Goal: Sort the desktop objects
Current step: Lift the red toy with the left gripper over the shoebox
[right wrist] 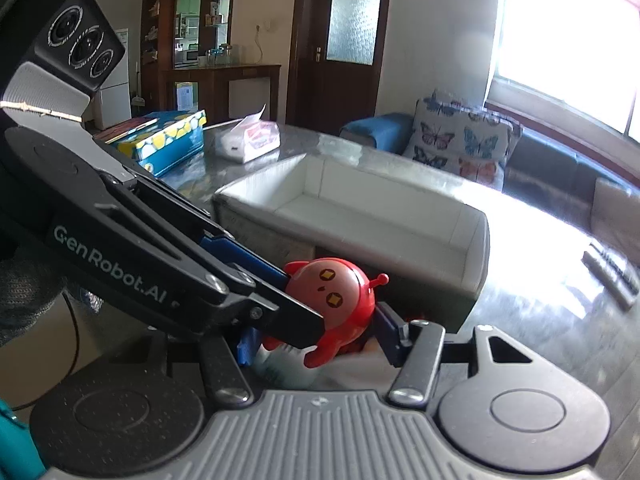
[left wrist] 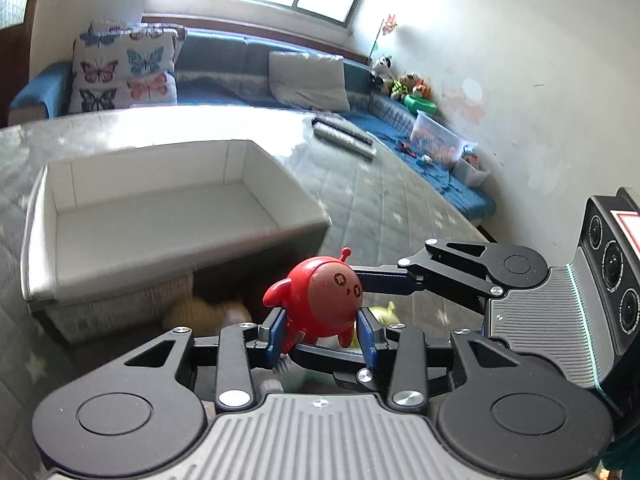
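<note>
A red round toy figure (left wrist: 320, 300) with a brown face and a small antenna hangs above the table, just in front of an open white box (left wrist: 176, 248). My left gripper (left wrist: 322, 334) is shut on it, with a blue pad against each side of its body. From the right, one of the right gripper's fingers (left wrist: 392, 282) reaches behind the toy's head. In the right wrist view the same toy (right wrist: 332, 300) sits between the pads of my right gripper (right wrist: 318, 338). Its right pad touches the toy, and its left pad is partly hidden by the left gripper's fingers (right wrist: 248, 256). The white box (right wrist: 484, 240) holds nothing.
On the glass table (left wrist: 380, 200) lie remote controls (left wrist: 344, 136), a blurred orange plush (left wrist: 208, 312) and something yellow (left wrist: 384, 312) under the toy. A tissue pack (right wrist: 248, 140) and a colourful carton (right wrist: 168, 140) sit at the far side. A sofa with a butterfly pillow (left wrist: 120, 68) stands behind.
</note>
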### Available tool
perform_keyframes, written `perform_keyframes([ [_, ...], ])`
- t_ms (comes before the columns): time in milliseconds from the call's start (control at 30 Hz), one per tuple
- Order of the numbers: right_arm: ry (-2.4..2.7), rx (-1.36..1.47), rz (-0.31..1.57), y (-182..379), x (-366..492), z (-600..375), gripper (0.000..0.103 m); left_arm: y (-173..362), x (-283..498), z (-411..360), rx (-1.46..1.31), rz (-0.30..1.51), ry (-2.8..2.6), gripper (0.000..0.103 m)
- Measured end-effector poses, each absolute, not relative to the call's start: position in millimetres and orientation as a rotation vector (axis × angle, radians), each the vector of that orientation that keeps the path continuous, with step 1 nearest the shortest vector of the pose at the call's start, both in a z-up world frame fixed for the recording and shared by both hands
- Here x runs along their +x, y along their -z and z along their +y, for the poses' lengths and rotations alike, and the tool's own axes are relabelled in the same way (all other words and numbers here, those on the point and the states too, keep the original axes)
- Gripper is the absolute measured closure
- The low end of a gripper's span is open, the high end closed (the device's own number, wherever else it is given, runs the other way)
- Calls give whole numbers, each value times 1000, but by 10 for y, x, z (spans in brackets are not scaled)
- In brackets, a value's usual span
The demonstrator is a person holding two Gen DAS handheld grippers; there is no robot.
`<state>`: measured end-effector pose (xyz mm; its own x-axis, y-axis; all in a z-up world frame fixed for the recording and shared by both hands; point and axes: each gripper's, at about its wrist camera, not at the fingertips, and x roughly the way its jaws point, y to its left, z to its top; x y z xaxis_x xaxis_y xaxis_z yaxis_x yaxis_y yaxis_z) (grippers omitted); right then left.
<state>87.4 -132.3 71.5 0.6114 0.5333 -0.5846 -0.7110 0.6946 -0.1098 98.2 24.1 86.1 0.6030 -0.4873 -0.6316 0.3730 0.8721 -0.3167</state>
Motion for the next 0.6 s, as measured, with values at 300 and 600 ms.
perform_keyframes([
  [300, -737, -397, 520, -929, 1447, -1181, 45, -1001, 1544, 291, -187, 753, 474, 62],
  [600, -756, -426, 598, -842, 2129, -1010, 45, -856, 2266, 471, -273, 840, 458, 63],
])
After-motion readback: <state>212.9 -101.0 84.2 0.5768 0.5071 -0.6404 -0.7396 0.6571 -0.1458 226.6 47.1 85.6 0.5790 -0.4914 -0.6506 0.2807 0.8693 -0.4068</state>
